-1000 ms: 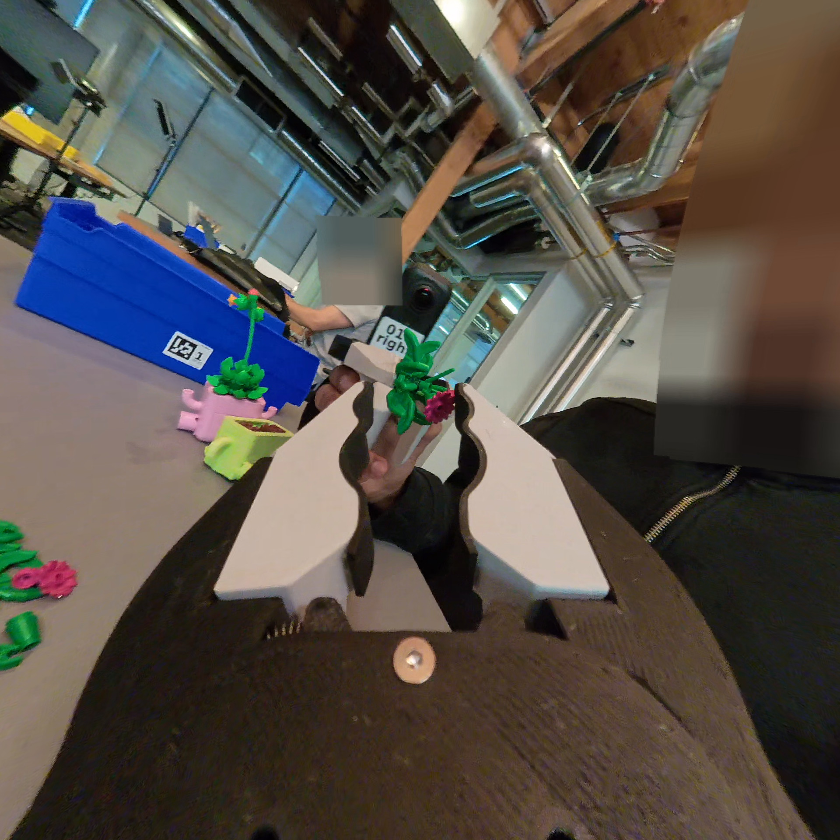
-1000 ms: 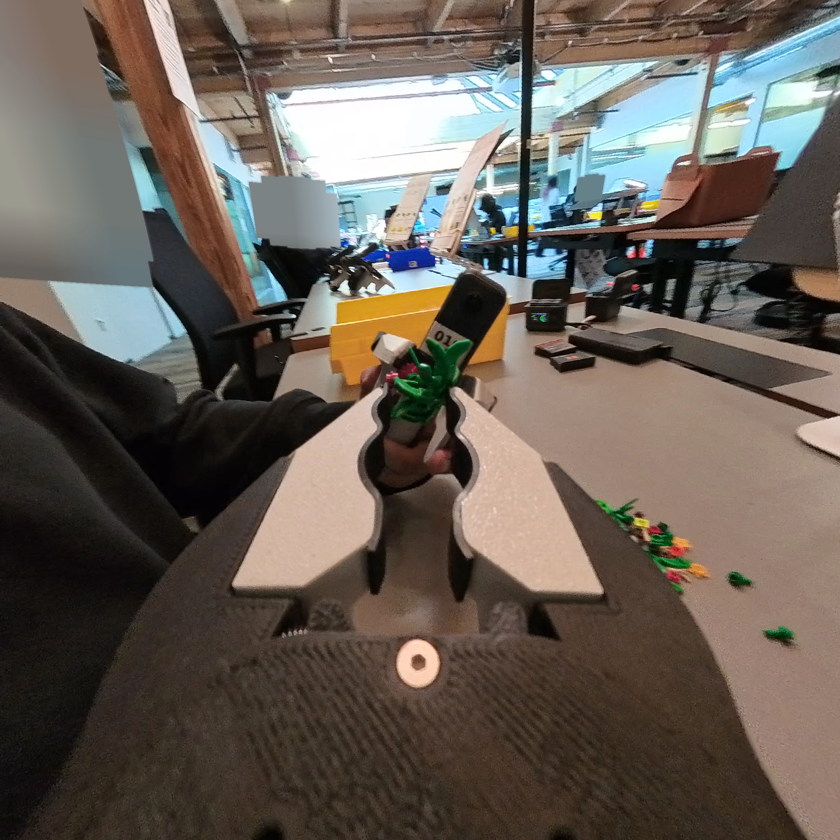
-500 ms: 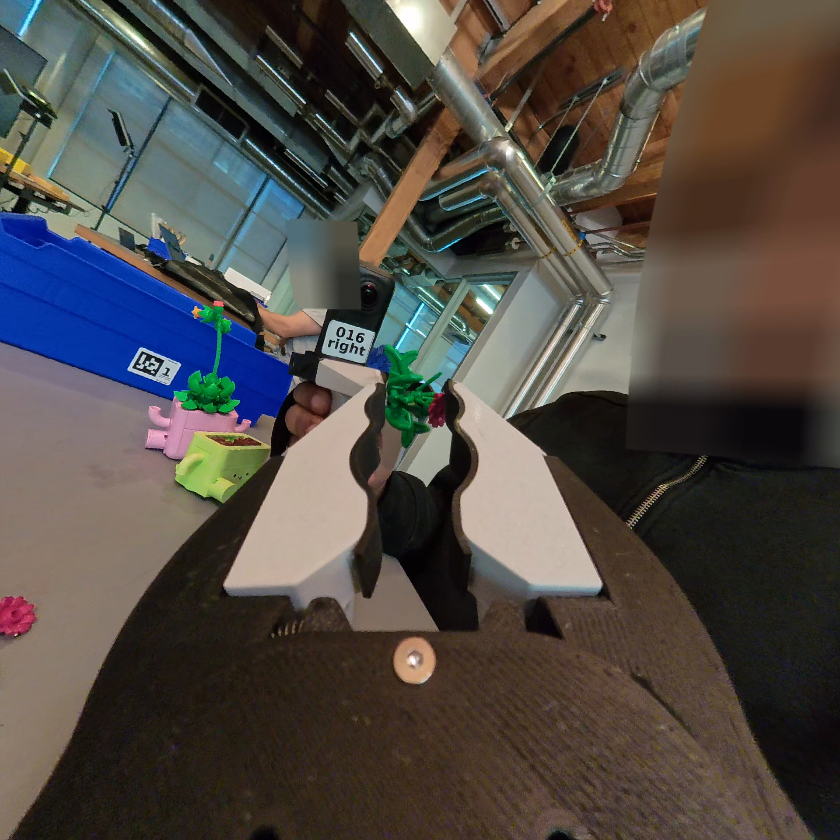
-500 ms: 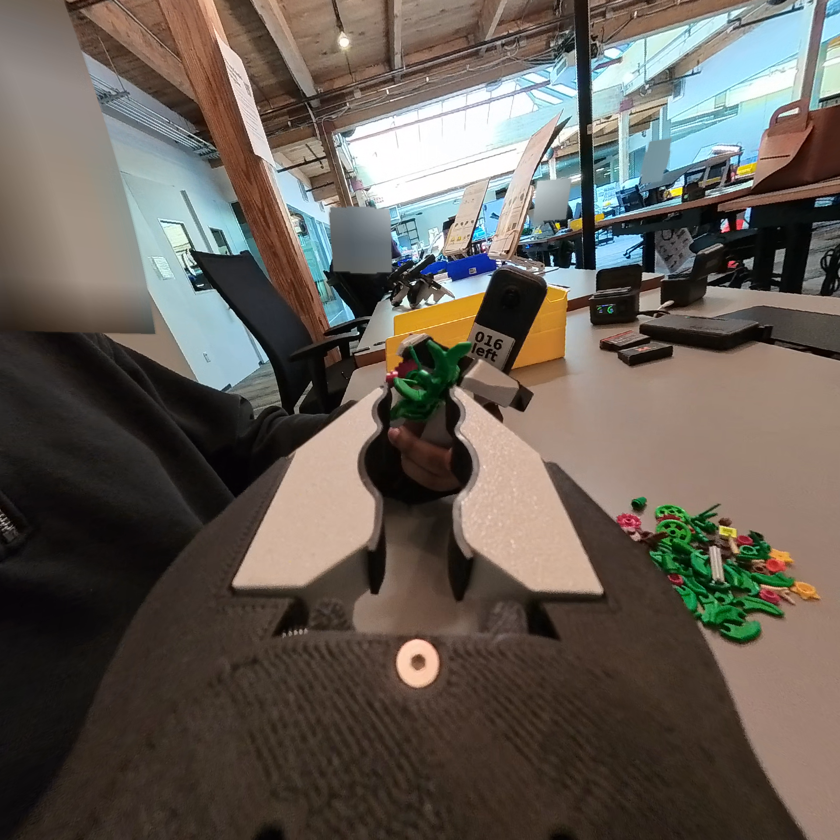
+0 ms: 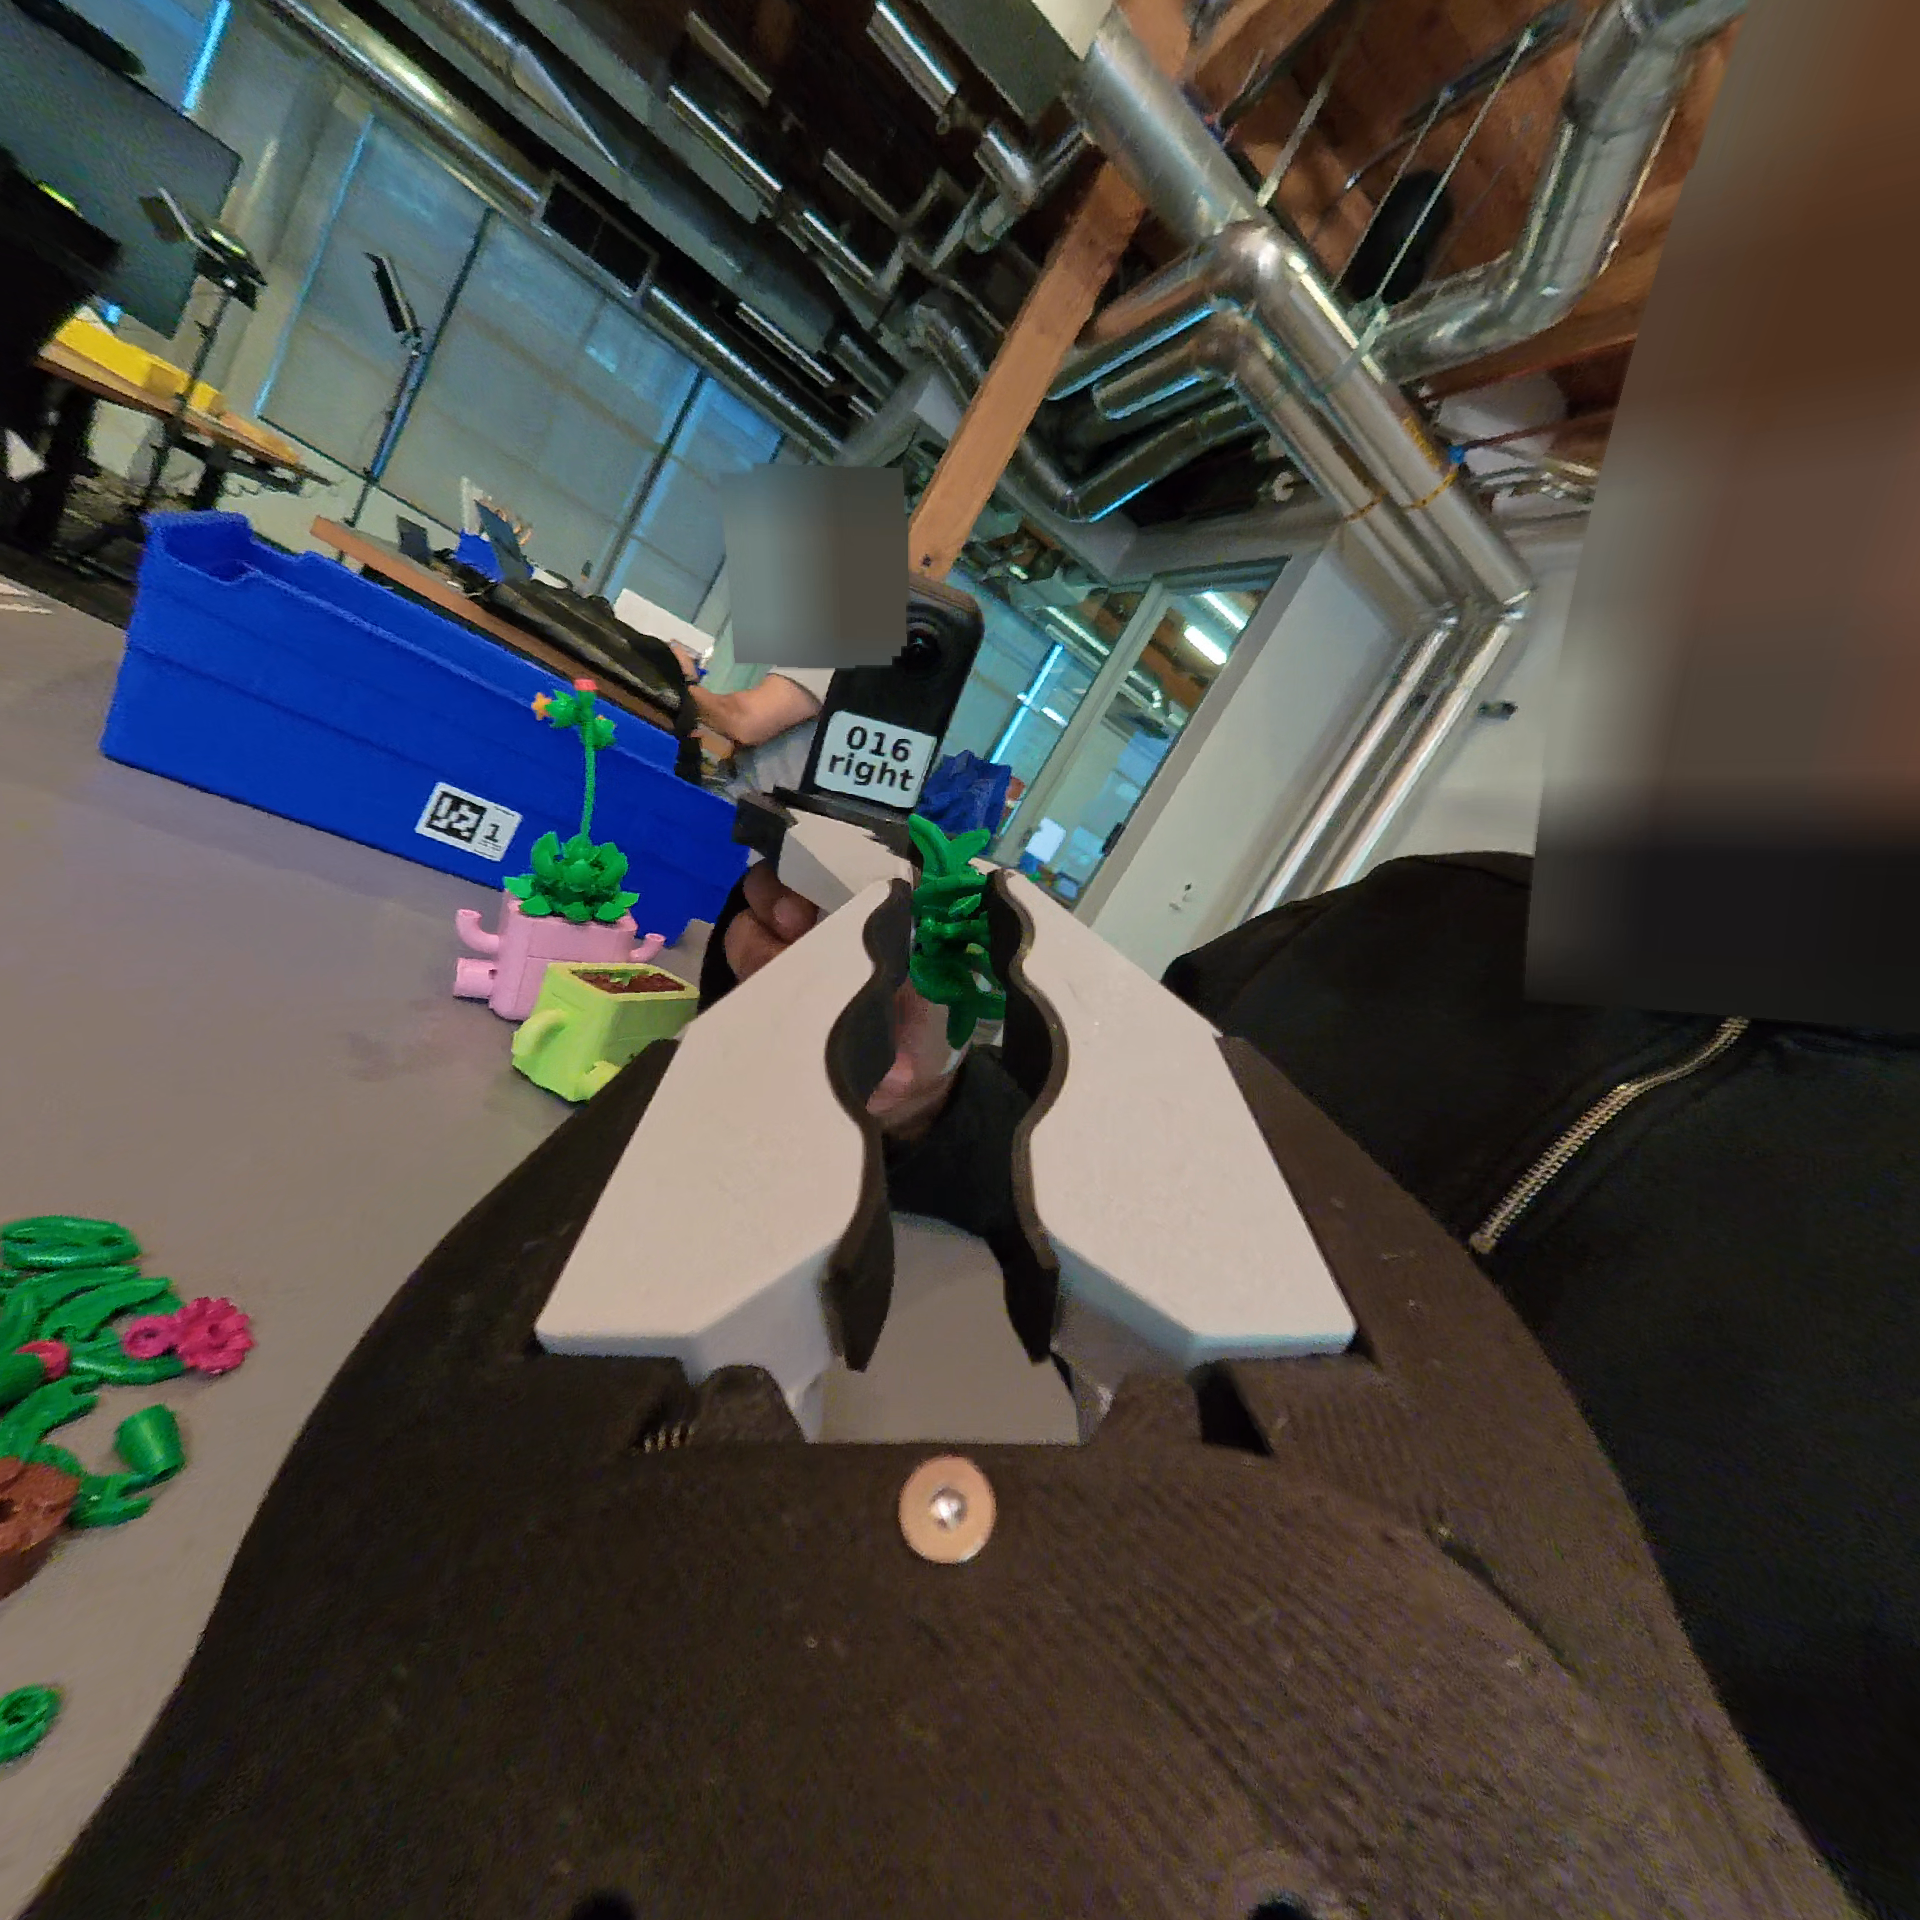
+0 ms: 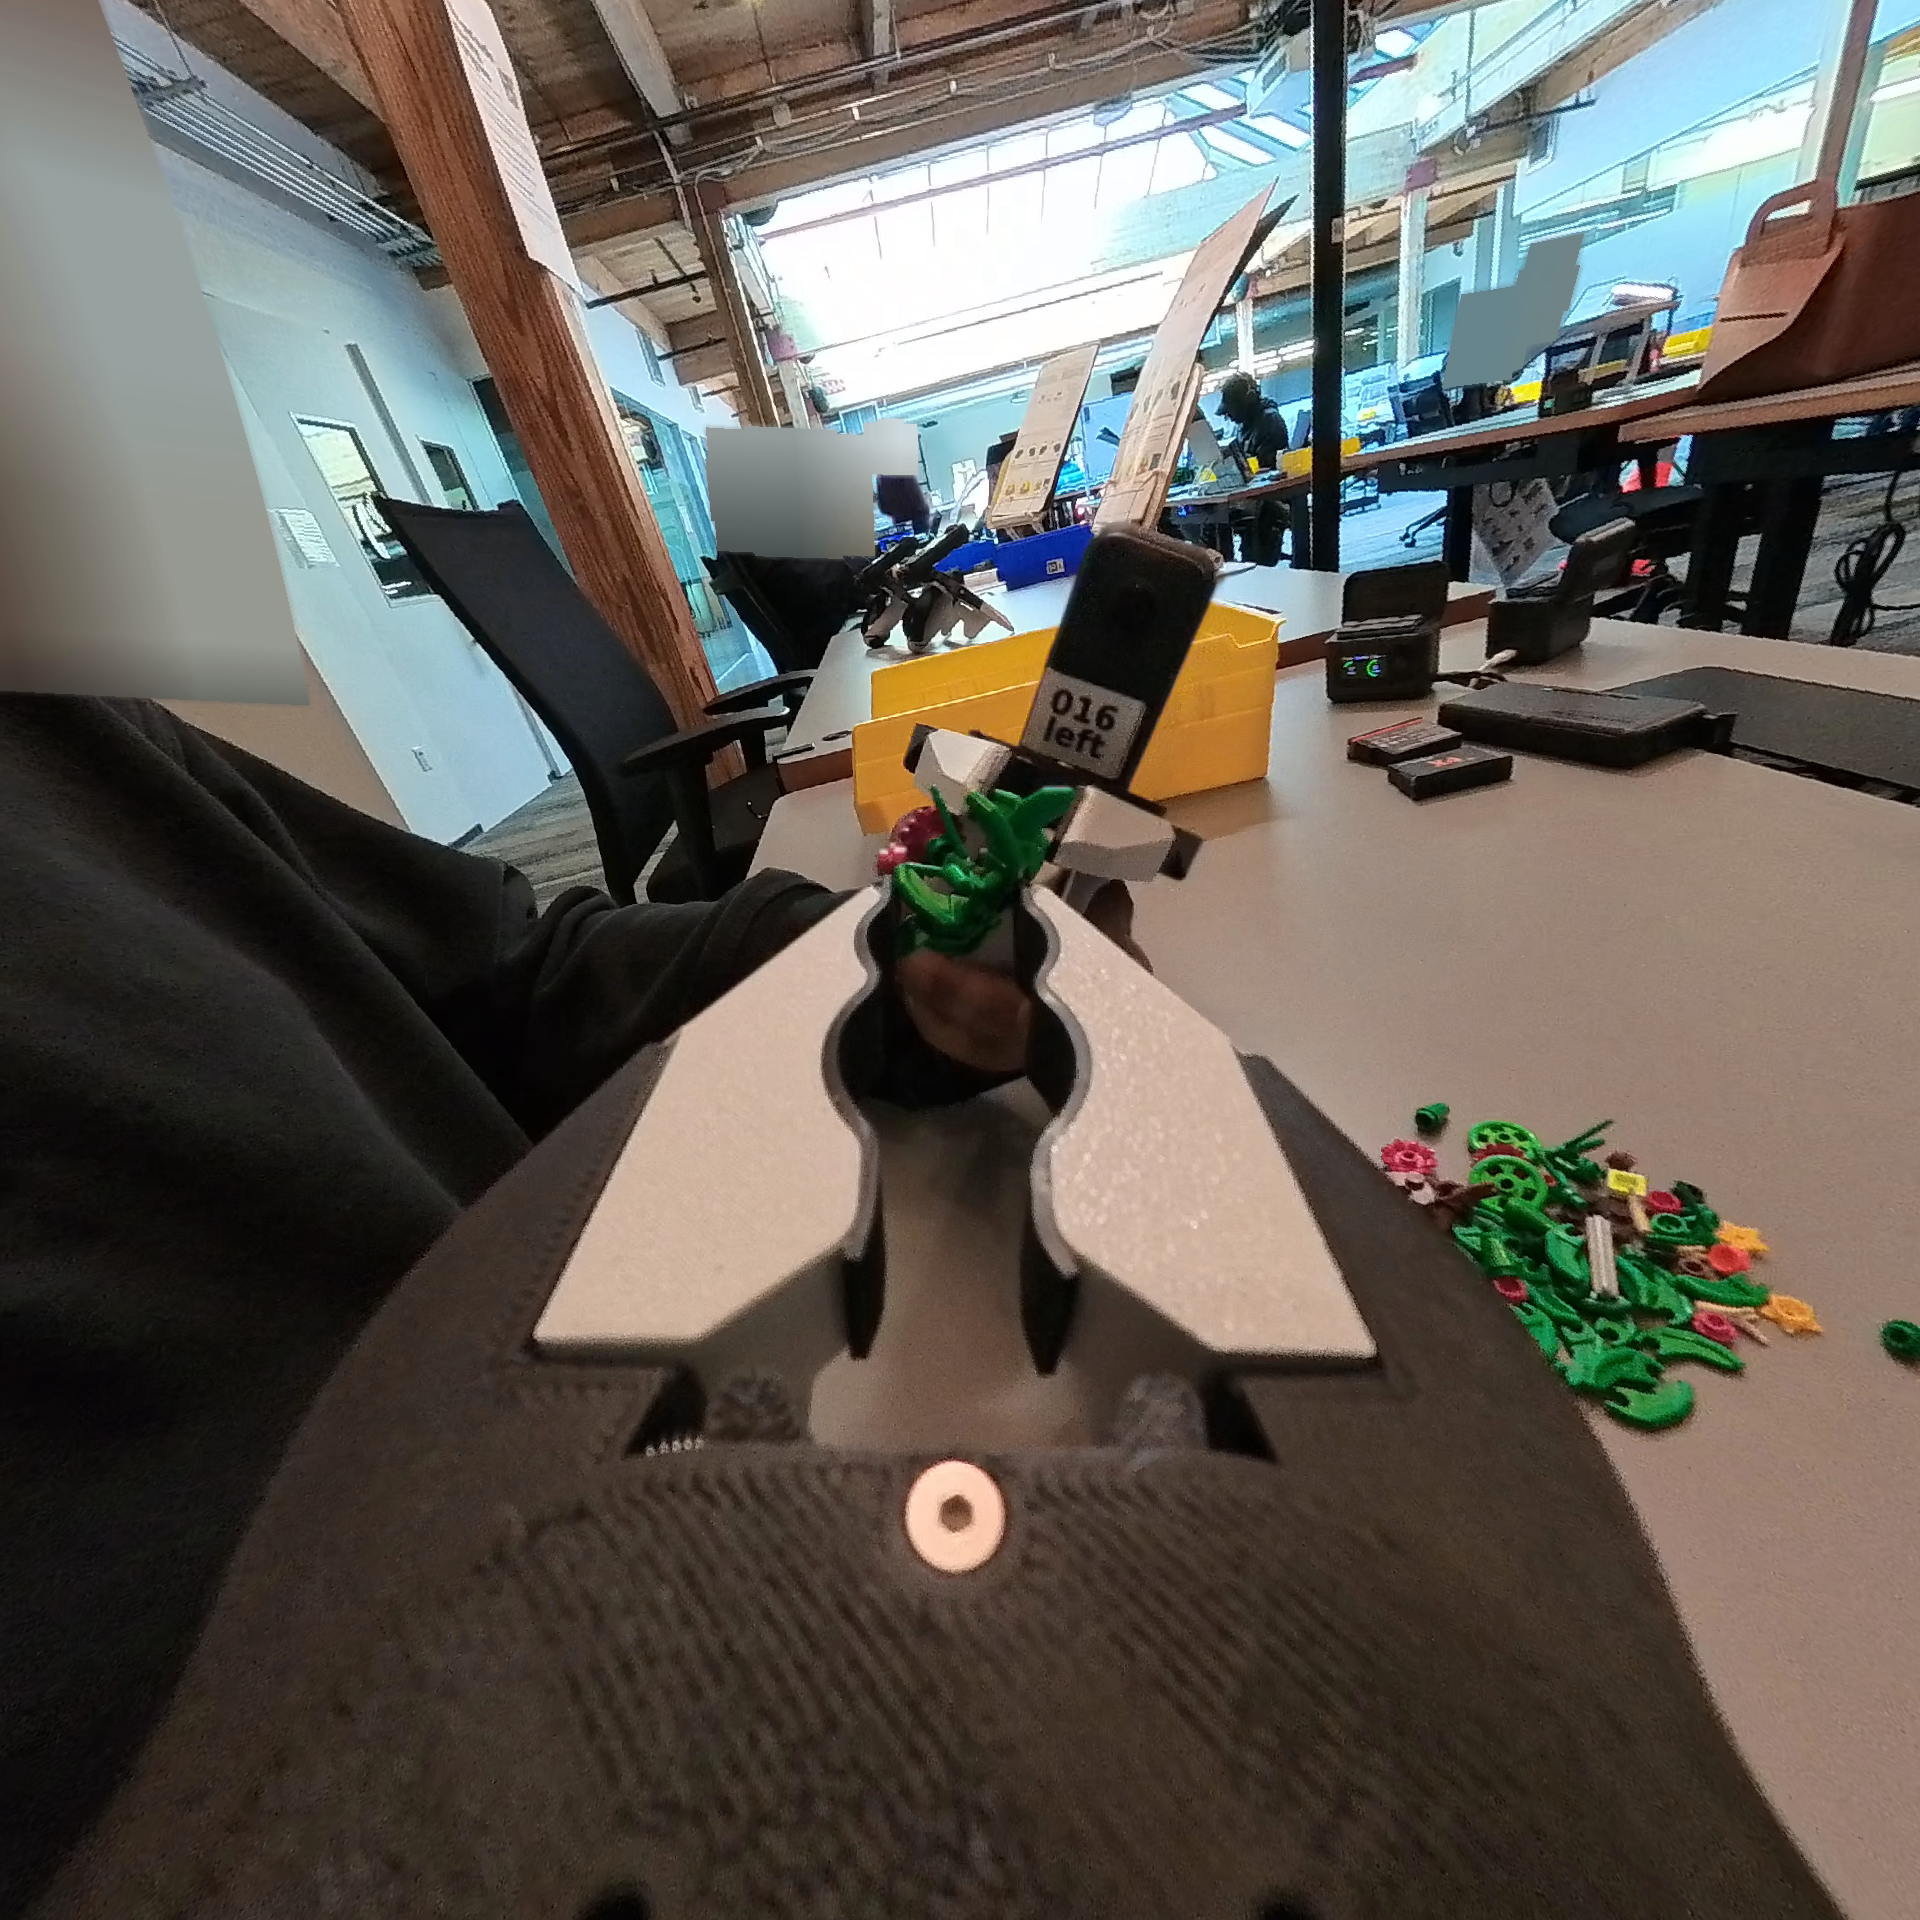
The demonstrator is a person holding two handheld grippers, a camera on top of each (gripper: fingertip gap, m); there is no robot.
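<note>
The left gripper (image 5: 948,902), grey fingers on a black body, is clenched at its tips on a green plastic toy leaf sprig (image 5: 951,940) lifted above the grey table (image 5: 208,1018). The right gripper (image 6: 954,914) faces it, clamped on the same sprig (image 6: 961,871) from the opposite side; a small magenta flower (image 6: 902,837) sits at the sprig's edge. Near the left gripper stand a pink toy pot with a green plant (image 5: 556,925) and a lime-green toy pot (image 5: 603,1023), touching. Loose green and pink toy pieces (image 6: 1600,1262) lie scattered on the table

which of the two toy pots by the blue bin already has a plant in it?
The pink pot: leafy green cluster and a tall flower stem rise from it. The lime-green pot beside it shows only brown soil.
</note>
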